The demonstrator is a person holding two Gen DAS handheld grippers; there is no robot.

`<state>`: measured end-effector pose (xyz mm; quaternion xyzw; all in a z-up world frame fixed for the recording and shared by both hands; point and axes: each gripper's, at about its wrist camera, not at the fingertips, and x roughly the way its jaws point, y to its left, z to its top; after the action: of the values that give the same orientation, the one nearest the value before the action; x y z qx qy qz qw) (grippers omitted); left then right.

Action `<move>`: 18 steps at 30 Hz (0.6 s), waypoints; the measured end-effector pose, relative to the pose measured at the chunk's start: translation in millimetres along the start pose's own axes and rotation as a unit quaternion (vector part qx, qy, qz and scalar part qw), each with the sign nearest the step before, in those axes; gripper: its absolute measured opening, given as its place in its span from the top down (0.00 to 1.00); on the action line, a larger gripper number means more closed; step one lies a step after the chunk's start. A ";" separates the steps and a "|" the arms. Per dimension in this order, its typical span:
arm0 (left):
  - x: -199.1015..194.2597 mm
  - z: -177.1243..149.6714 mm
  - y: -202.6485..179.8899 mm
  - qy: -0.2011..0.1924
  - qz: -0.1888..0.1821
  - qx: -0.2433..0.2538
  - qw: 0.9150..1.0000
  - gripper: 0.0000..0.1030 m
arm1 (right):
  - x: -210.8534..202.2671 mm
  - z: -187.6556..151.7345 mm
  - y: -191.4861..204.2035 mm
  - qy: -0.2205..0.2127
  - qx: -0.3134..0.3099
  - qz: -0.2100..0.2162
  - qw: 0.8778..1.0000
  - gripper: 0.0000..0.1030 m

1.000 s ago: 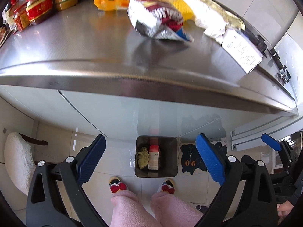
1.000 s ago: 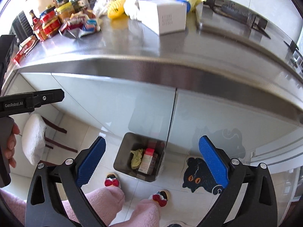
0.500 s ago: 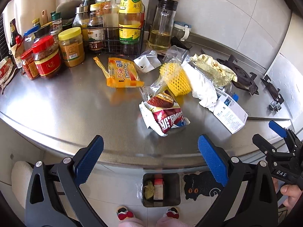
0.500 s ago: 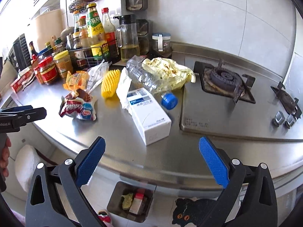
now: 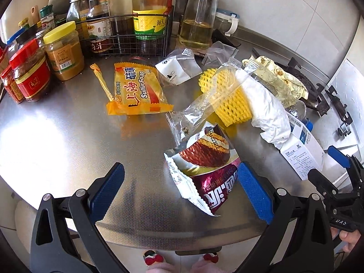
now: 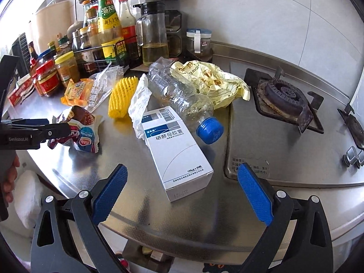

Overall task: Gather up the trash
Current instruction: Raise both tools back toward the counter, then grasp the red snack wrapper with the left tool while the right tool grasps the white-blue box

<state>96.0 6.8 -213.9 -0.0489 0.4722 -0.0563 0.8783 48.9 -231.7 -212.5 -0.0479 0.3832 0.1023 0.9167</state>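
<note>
Trash lies on the steel counter (image 5: 56, 141). A torn red cake wrapper (image 5: 204, 173) lies just ahead of my left gripper (image 5: 180, 193), which is open and empty, with the wrapper's right side near its right finger. Beyond lie a clear plastic bag (image 5: 204, 109), a yellow foam net (image 5: 229, 100), a crumpled tissue (image 5: 268, 111) and an orange soap wrapper (image 5: 136, 91). My right gripper (image 6: 182, 191) is open and empty, with a white medicine box (image 6: 177, 154) just ahead of the jaws. Behind the box lie an empty plastic bottle (image 6: 182, 100) and a yellow crumpled bag (image 6: 213, 82).
Jars and sauce bottles (image 5: 63, 47) stand along the back left, with a wire rack (image 5: 127, 38) and an oil jug (image 5: 200, 18). A gas hob (image 6: 284, 97) is on the right. A trash bin (image 6: 147, 257) stands on the floor below the counter edge.
Both grippers have risen from below the counter edge to above it and moved in toward the trash. The bin, central before, now sits at the bottom edge of the views.
</note>
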 end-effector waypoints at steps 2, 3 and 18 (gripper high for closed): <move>5.0 1.6 -1.1 0.003 -0.006 0.000 1.000 0.15 | 8.4 0.4 -0.8 0.007 -0.001 0.002 1.000 0.11; 6.8 2.5 -2.1 0.005 -0.010 0.000 1.000 0.20 | 13.1 0.2 -1.0 0.012 -0.001 0.002 1.000 0.15; -12.0 0.4 -18.2 -0.012 -0.037 0.025 0.999 0.85 | -5.2 -5.1 11.3 -0.001 -0.016 0.020 1.000 0.51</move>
<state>88.8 -9.5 -201.3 -0.0451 0.4584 -0.1000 0.8820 39.2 -222.3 -212.5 -0.0554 0.3818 0.1267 0.9138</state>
